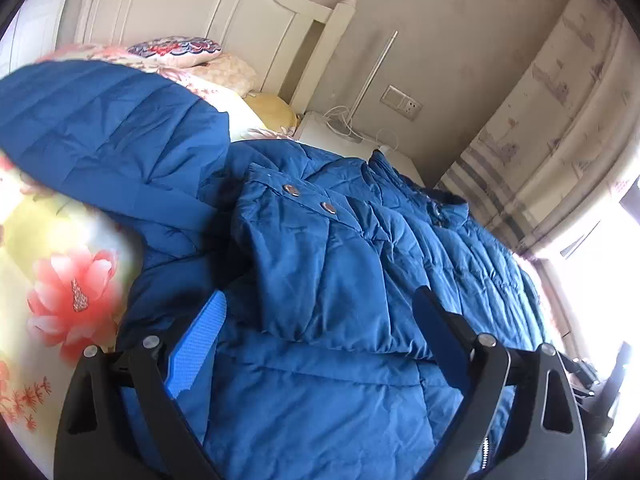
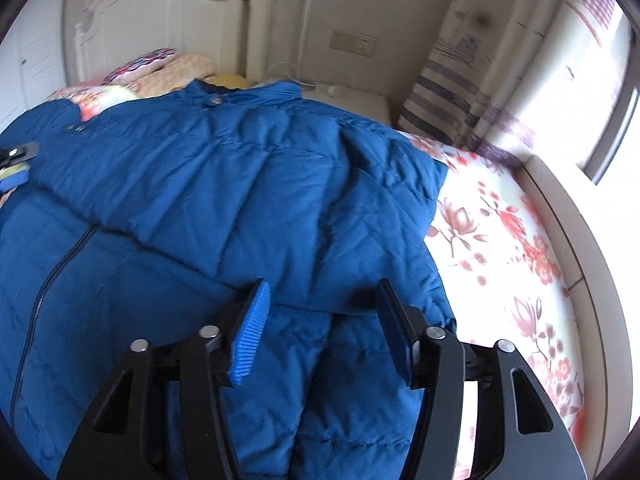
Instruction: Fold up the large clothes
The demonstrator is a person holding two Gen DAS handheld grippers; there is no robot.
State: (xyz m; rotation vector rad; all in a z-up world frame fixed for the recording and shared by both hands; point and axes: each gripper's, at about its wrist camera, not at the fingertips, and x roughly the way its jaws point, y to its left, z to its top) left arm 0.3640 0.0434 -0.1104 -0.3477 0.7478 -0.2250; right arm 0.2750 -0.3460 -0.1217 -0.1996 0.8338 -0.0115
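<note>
1. Bedroom scene: floral bed with a white headboard, and the big blue puffer coat is spread across most of it.
2. Left gripper is wide open with nothing in it, hovering over a sleeve lying across the front.
3. Right gripper is spread too, also empty, near the coat's edge.
4. My worry: puffy slick fabric could spring back or slide, so a thin pinch likely slips.
</note>
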